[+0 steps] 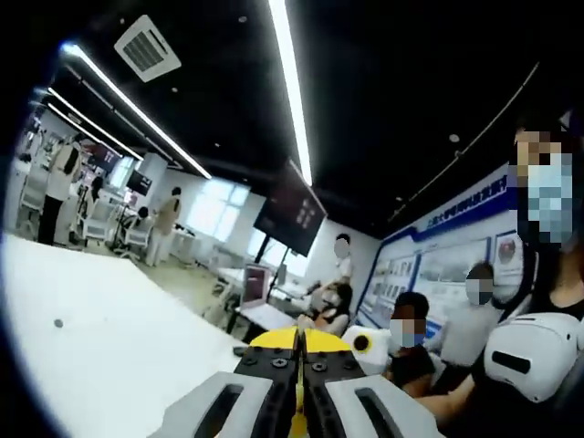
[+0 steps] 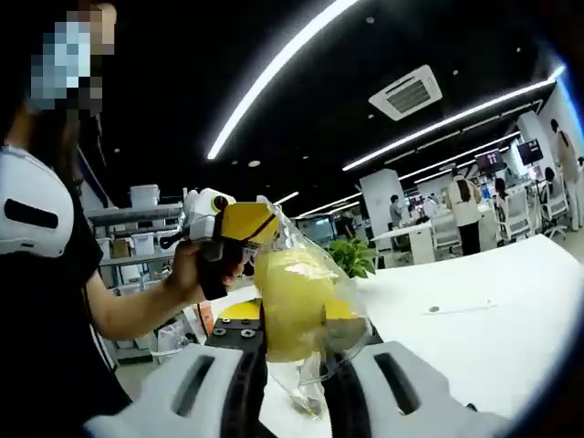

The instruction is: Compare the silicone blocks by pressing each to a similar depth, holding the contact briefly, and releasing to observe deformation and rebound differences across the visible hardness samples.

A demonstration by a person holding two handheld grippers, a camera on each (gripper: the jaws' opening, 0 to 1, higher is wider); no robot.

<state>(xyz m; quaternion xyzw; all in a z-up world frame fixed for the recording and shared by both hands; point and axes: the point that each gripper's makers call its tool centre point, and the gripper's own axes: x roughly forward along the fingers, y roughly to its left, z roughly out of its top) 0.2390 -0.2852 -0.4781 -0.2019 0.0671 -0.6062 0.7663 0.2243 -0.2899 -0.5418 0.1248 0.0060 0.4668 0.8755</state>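
While the right gripper (image 2: 294,383) grips a bagged yellow block (image 2: 290,306) above the bench (image 2: 474,319), the left gripper (image 1: 298,401) is clenched, empty. The block looks soft and light, its bag slippery; hold low across the block.

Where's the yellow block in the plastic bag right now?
In the right gripper view, the yellow block in its clear bag sits clamped in the right claw, lifted above the white table, with the left claw just behind it.

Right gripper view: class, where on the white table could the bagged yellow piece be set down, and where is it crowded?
The white table lies bare to the right of the right gripper, apart from one small dark spot. To the left it is crowded: the left gripper, the person's hand and the bagged yellow block fill that side.
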